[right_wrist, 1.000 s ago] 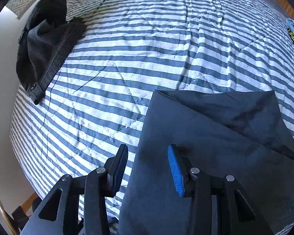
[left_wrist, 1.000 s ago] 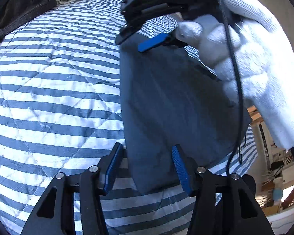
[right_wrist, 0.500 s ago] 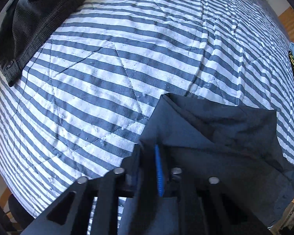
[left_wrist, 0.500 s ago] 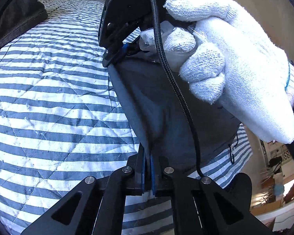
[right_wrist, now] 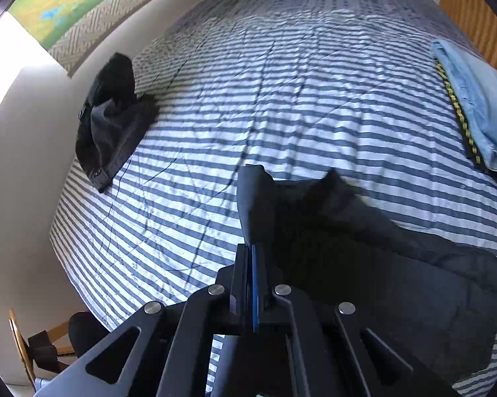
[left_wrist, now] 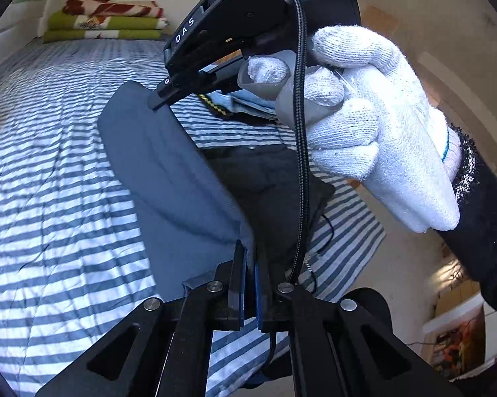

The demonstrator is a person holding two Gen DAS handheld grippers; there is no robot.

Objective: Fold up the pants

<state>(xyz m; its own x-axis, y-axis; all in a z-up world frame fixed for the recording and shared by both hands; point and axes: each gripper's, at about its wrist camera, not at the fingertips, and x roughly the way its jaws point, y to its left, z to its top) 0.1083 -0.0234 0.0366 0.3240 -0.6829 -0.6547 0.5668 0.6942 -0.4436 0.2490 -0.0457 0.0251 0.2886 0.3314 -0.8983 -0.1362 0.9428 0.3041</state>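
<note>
- My left gripper (left_wrist: 247,258) is clamped tight on one corner of the dark grey pants (left_wrist: 169,178).
- My right gripper (right_wrist: 252,258) is pinched closed on the other corner; my white-gloved right hand (left_wrist: 381,132) shows in the left wrist view.
- The pinched edge is raised off the blue-and-white striped bedspread (right_wrist: 281,99); the rest of the pants lies on it.
- A dark garment (right_wrist: 112,122) lies by the wall; folded light blue clothing (right_wrist: 473,99) lies well apart on the opposite side.
</note>
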